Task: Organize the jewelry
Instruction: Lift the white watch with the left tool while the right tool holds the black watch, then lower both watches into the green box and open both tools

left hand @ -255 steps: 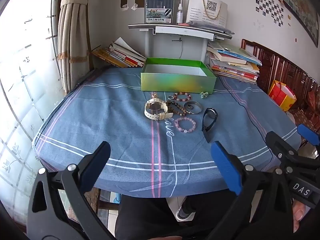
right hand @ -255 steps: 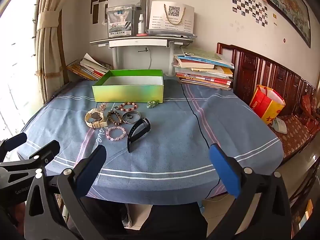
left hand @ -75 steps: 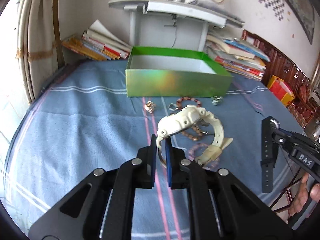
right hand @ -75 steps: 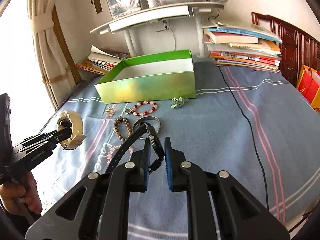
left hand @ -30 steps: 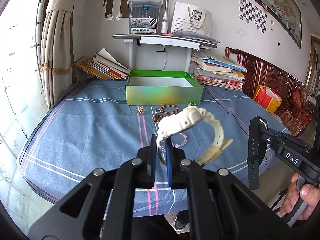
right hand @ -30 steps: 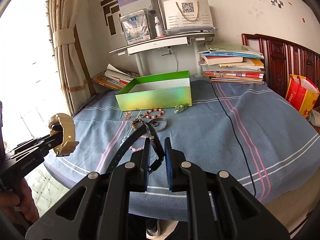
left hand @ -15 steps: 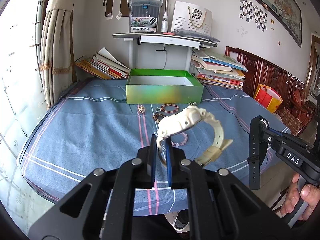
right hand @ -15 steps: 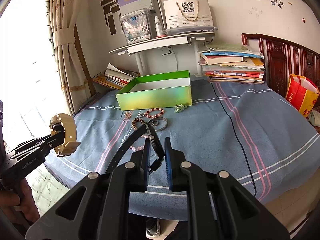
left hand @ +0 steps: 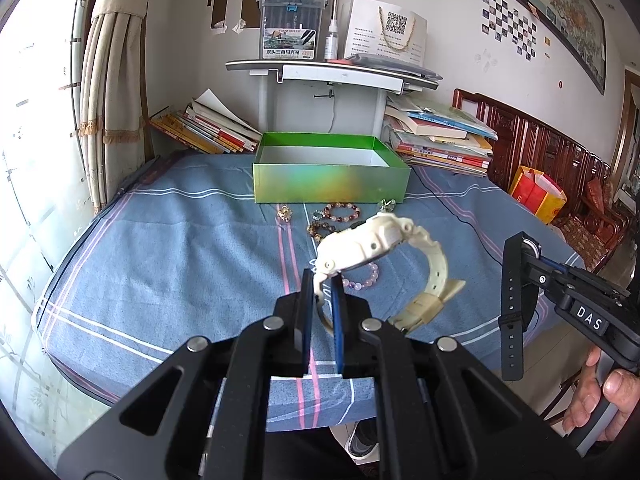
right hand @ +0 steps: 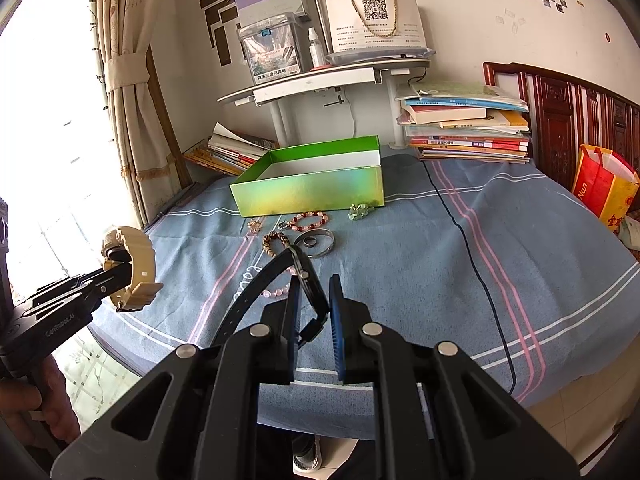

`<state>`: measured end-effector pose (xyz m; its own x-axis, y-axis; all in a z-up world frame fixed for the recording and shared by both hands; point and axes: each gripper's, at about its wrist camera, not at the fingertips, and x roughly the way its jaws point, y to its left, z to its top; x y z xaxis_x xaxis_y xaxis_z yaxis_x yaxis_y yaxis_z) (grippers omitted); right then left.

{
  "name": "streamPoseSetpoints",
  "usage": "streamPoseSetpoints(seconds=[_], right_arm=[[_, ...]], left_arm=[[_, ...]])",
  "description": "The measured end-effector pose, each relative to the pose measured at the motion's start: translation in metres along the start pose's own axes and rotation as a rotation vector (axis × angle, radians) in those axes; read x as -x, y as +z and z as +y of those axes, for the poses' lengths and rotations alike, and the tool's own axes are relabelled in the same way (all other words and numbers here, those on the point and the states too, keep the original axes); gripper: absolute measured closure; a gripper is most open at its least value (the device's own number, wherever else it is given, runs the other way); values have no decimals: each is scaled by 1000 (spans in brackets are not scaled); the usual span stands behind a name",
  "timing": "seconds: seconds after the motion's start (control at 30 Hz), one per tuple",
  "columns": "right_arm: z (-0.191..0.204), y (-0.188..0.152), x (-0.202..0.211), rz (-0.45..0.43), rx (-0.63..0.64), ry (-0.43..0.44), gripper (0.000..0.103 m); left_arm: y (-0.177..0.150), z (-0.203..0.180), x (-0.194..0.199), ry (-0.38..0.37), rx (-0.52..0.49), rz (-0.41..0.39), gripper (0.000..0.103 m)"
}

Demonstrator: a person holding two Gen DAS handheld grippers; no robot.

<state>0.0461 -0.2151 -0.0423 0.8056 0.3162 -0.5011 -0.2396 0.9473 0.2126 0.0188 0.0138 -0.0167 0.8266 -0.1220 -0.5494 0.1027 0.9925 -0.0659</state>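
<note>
My left gripper (left hand: 322,280) is shut on the strap of a cream watch (left hand: 368,244) and holds it in the air above the near part of the table. My right gripper (right hand: 313,282) is shut on a black watch (right hand: 276,276), also held up; it shows in the left wrist view (left hand: 514,300) too. The cream watch shows in the right wrist view (right hand: 134,268) at the left. An open green box (left hand: 332,178) stands at the back of the blue cloth. Bead bracelets (right hand: 310,220), a silver bangle (right hand: 316,242) and small charms (right hand: 360,211) lie in front of it.
Stacks of books (left hand: 436,140) flank the box, under a white shelf (left hand: 332,70). A black cable (right hand: 464,240) runs across the cloth on the right. A curtain (left hand: 108,100) hangs at the left. A red and yellow bag (right hand: 604,184) sits on the wooden bench at the right.
Both grippers closed on the watches and lifted them off the cloth, then drew back from the table. Over the last second nothing has visibly moved.
</note>
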Motion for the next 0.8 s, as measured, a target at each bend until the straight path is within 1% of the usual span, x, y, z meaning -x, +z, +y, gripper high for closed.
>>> streamPoseSetpoints(seconds=[0.3,0.6,0.8], right_arm=[[-7,-5,-10,19,-11,-5,89],[-16,-12,-22,48,-27,-23,89],[-23,-16,-38,83,-37,-37,89]], left_arm=[[-4,2,-16,-1,3,31,94],[-11,4,-44,-11,5,87,94],[-9,7,-63,-13,11,116,94]])
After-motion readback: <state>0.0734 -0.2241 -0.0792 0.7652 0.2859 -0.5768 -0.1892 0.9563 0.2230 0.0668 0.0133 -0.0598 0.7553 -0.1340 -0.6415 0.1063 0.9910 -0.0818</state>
